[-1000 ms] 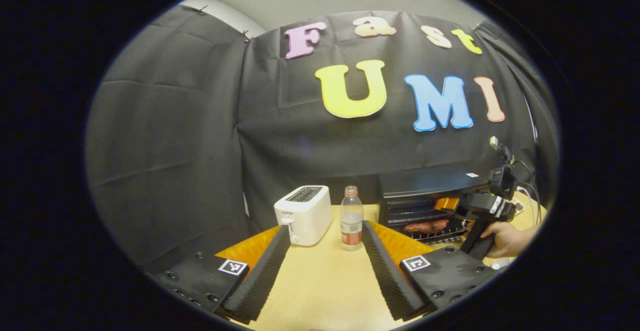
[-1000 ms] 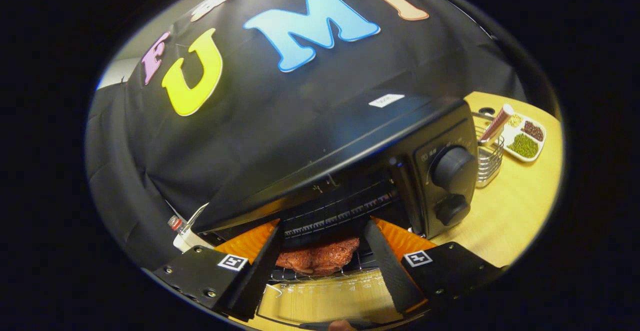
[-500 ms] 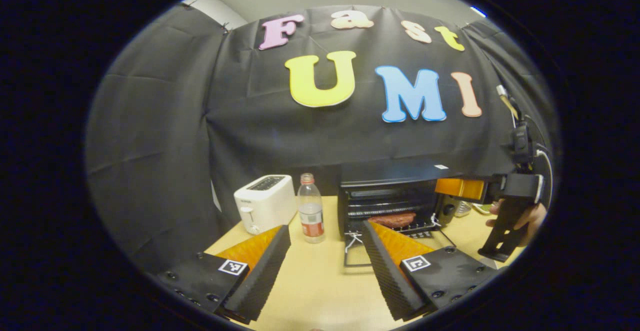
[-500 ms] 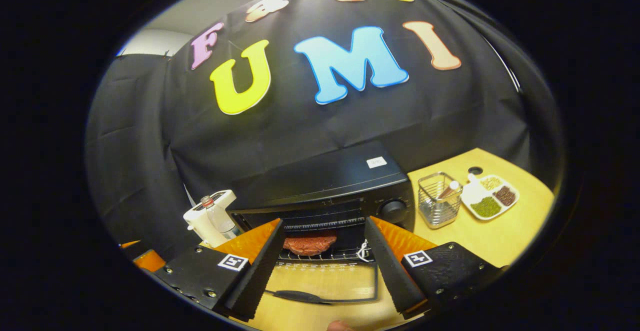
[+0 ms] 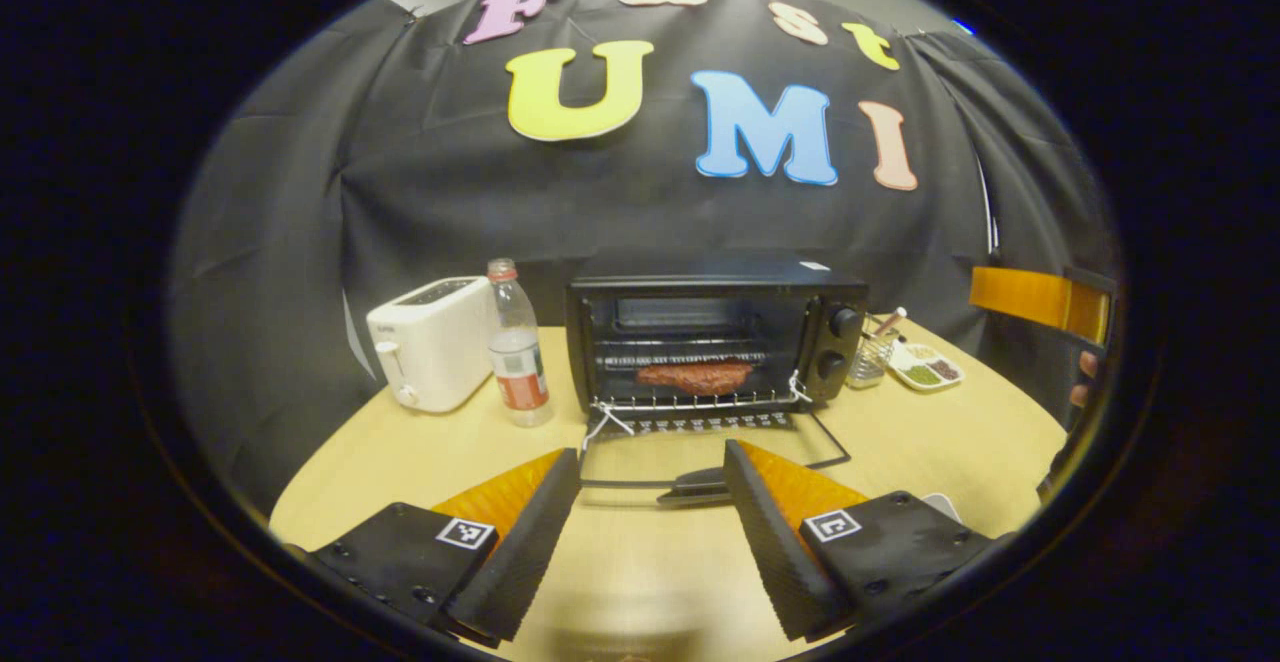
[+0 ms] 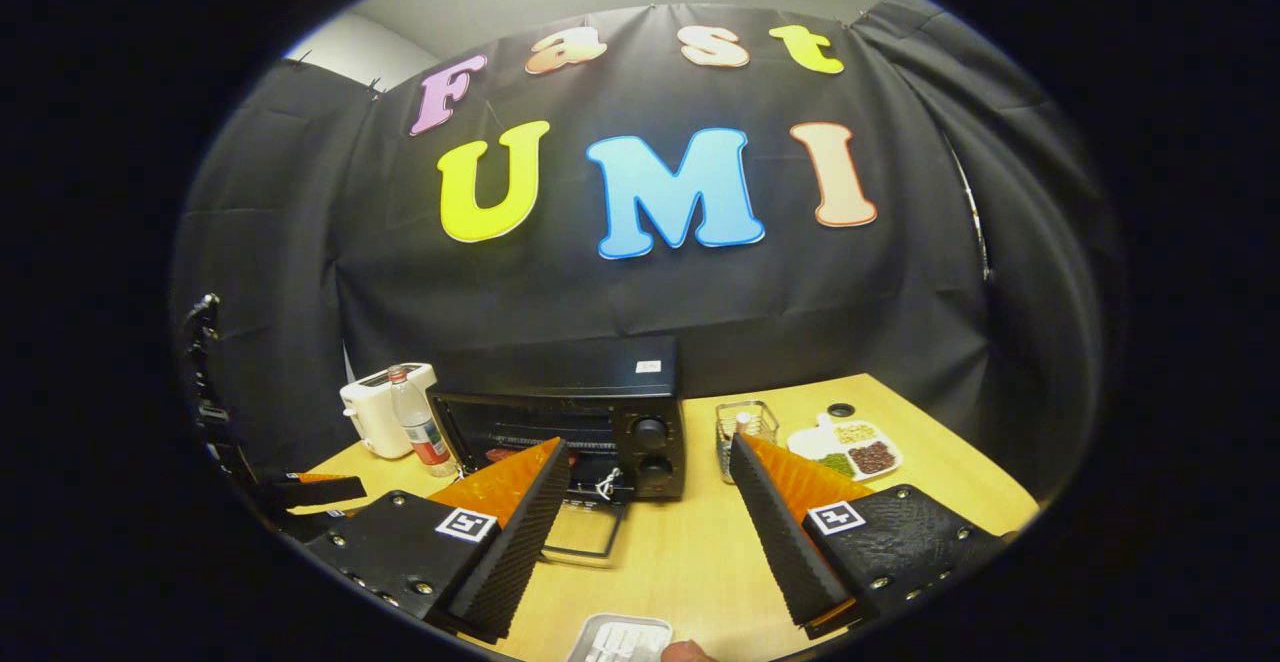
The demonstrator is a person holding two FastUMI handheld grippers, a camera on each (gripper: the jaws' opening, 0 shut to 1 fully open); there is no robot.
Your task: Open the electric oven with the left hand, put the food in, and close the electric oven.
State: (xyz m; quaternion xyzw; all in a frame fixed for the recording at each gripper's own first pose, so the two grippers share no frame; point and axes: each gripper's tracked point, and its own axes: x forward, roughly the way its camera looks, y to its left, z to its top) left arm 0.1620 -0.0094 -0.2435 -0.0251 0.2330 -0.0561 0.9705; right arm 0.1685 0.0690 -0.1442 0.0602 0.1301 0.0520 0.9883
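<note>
In the left gripper view, the left gripper (image 5: 650,527), fingers apart and empty, is facing the black electric oven (image 5: 715,337); its glass door (image 5: 705,457) is lying open, the reddish-brown slab of meat (image 5: 693,376) sitting on the rack.

In the right gripper view, the right gripper (image 6: 645,532) is hanging spread and empty, well back from the oven. Only closing seems left.

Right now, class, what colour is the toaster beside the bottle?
White; the toaster shows best in the left gripper view.
</note>
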